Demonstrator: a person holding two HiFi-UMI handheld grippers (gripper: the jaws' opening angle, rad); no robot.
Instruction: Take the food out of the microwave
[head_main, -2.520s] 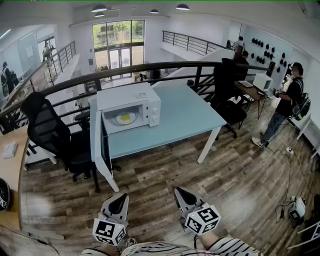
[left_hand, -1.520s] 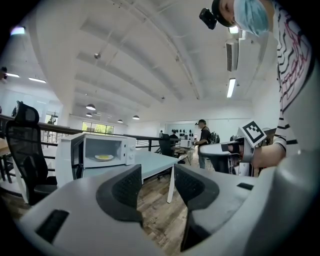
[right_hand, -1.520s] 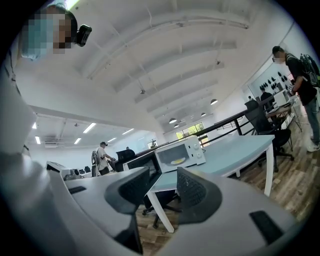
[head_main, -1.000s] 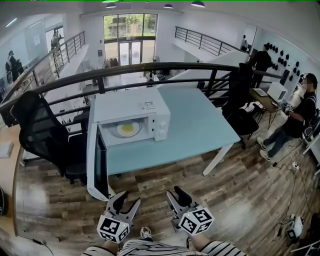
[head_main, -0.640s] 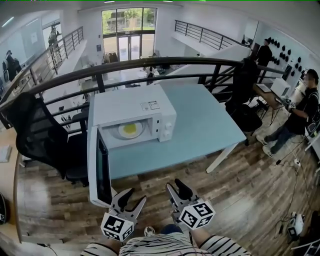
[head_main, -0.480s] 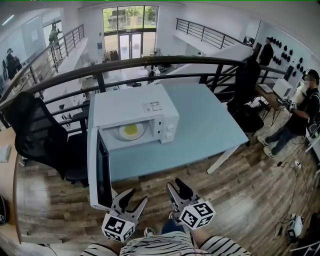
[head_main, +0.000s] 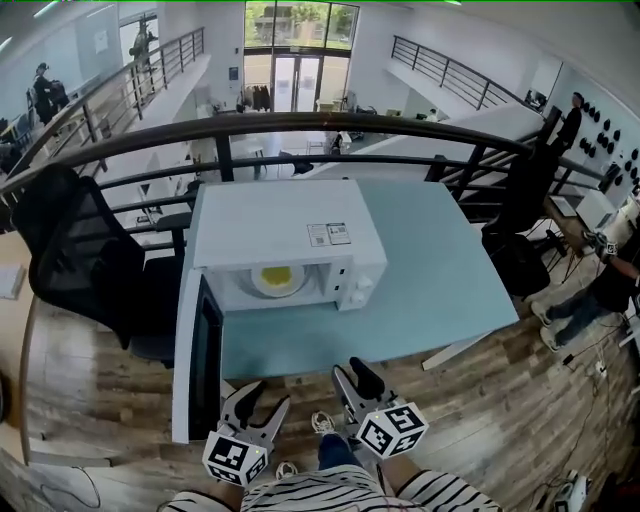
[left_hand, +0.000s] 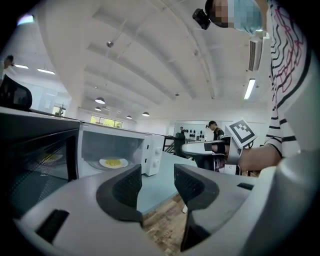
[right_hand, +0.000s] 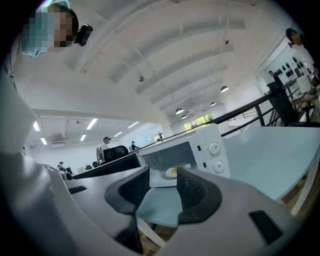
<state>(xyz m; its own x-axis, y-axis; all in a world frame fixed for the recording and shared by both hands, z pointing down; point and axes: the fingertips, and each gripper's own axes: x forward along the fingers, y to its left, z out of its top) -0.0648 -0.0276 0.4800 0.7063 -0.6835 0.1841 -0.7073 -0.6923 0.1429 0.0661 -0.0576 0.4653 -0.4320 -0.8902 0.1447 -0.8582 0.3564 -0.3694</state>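
We held two grippers low over the wooden floor (head_main: 120, 400), just short of the near edge of the one light-blue table (head_main: 440, 270). One white microwave (head_main: 285, 225) stood on the table's left part, set back from that edge, with a strip of tabletop open in front of it and a wider stretch open to its right. Its door (head_main: 195, 360) hung swung out to the left, reaching past the table's near edge and ending just beside our left gripper (head_main: 265, 397). The cavity mouth faced us. One black chair (head_main: 80, 250) stood left of the table and a dark railing (head_main: 330, 125) ran behind it.

Inside the cavity lay one round white plate (head_main: 277, 278), flat, with a yellow patch of food at its middle. We counted two knobs (right_hand: 215, 156) on the panel.

The left gripper's jaws stood moderately apart, with only table and floor showing between them. The right gripper (head_main: 352, 370) had a narrower gap and held no object.
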